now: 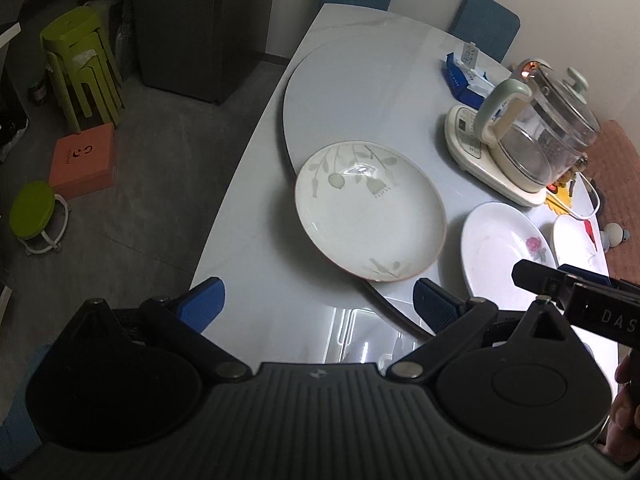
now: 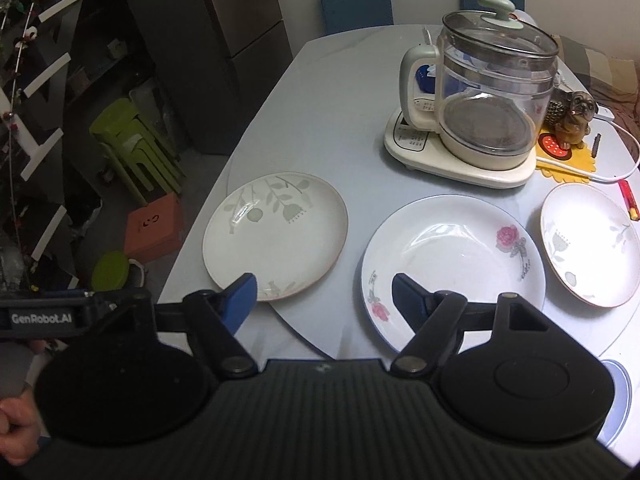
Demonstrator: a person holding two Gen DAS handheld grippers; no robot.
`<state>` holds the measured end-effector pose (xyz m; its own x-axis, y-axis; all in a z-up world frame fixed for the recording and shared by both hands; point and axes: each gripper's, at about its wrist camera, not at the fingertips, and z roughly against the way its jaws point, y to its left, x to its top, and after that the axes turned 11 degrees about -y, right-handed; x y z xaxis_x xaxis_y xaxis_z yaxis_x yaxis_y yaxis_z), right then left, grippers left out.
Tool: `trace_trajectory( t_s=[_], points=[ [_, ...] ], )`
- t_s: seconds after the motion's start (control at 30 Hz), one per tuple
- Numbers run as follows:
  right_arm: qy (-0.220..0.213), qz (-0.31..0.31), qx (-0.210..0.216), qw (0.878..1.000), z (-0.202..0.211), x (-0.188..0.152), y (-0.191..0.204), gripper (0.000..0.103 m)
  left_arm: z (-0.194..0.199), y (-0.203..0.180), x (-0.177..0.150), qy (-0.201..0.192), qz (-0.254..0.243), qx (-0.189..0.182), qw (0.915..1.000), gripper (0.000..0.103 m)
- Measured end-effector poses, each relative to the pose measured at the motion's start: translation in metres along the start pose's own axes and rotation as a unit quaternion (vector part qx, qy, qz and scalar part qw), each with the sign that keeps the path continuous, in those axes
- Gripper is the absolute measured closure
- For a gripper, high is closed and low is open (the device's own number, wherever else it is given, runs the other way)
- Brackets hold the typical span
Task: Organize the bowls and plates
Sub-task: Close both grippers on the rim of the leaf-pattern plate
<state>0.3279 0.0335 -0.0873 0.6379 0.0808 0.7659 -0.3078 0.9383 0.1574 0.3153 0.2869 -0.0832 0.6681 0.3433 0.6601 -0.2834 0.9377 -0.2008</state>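
Three plates lie on the grey table (image 2: 320, 120). A cream plate with grey leaf print (image 1: 370, 210) (image 2: 276, 236) lies at the left, on the turntable's edge. A white plate with pink roses (image 2: 452, 268) (image 1: 504, 252) lies in the middle. A smaller cream plate with grey flowers (image 2: 588, 244) (image 1: 576, 240) lies at the right. My left gripper (image 1: 320, 300) is open and empty, just short of the leaf plate. My right gripper (image 2: 324, 296) is open and empty, between the leaf plate and the rose plate, with its right finger over the rose plate's near rim.
A glass kettle on a cream base (image 2: 480, 112) (image 1: 532, 136) stands behind the plates, with a dog figurine (image 2: 572, 116) and a white cord (image 2: 592, 176) beside it. A blue tissue pack (image 1: 464, 76) lies farther back. Green stools (image 1: 80, 68), an orange box (image 1: 84, 160) and blue chairs (image 2: 356, 0) surround the table.
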Motion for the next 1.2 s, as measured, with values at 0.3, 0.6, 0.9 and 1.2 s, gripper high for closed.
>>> trace_trajectory(
  t_s=[0.3, 0.6, 0.9, 1.2],
  points=[
    [0.018, 0.029, 0.013, 0.999, -0.055, 0.018, 0.01, 0.047, -0.049, 0.02, 0.012, 0.012, 0.035, -0.011, 0.9993, 0.002],
    [0.035, 0.037, 0.013, 0.999, -0.106, 0.031, 0.009, 0.061, -0.09, 0.037, 0.011, 0.019, 0.077, -0.036, 0.9962, 0.015],
    [0.052, 0.056, -0.008, 0.997, -0.16, 0.037, 0.001, 0.063, -0.126, 0.047, 0.004, 0.033, 0.097, -0.042, 0.9939, 0.039],
    [0.08, 0.047, -0.001, 0.996, -0.19, 0.03, -0.013, 0.077, -0.151, 0.049, 0.003, 0.043, 0.113, -0.058, 0.991, 0.052]
  ],
)
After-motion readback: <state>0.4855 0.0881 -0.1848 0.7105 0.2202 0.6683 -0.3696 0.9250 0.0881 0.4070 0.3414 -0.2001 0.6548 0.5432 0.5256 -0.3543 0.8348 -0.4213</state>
